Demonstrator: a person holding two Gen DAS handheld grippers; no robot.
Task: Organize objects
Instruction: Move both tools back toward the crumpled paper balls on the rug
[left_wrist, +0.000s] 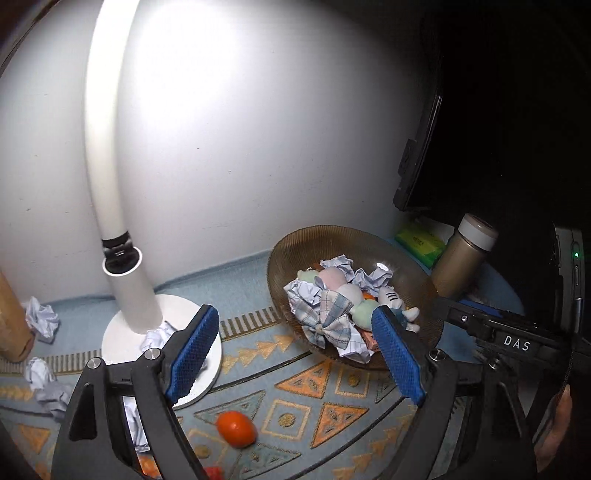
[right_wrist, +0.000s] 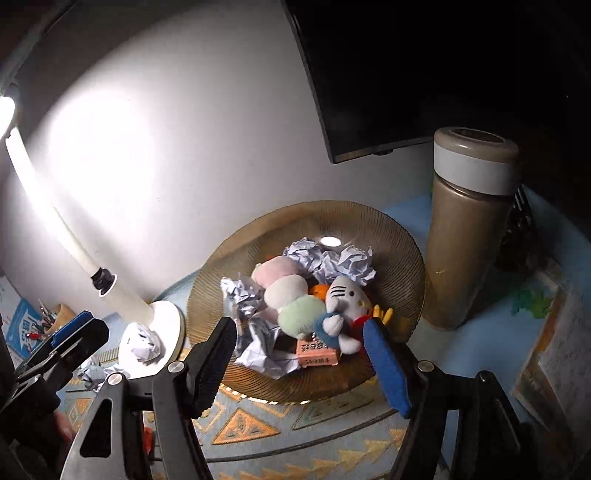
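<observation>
Left gripper (left_wrist: 295, 350): released, blue pads spread wide, holding nothing; lower centre of the left wrist view.
Right gripper (right_wrist: 301, 363): released, jaws wide apart and holding nothing; low centre of the right wrist view, just in front of the bowl.
Bowl (right_wrist: 399, 236): ribbed amber glass, centre of the frame, holding crumpled paper balls (right_wrist: 332, 262), a pastel plush caterpillar (right_wrist: 286, 291), a white cat plush (right_wrist: 347, 295) and a pink box (right_wrist: 317, 352).
Orange fruit (left_wrist: 236, 429): on the patterned surface (left_wrist: 332, 413), lower centre, apart from the bowl.
Loose paper (left_wrist: 41, 317): crumpled wads at left; one, possibly touching, by the lamp base (left_wrist: 114, 343).
Flask (right_wrist: 467, 229): upright, right of the bowl.
</observation>
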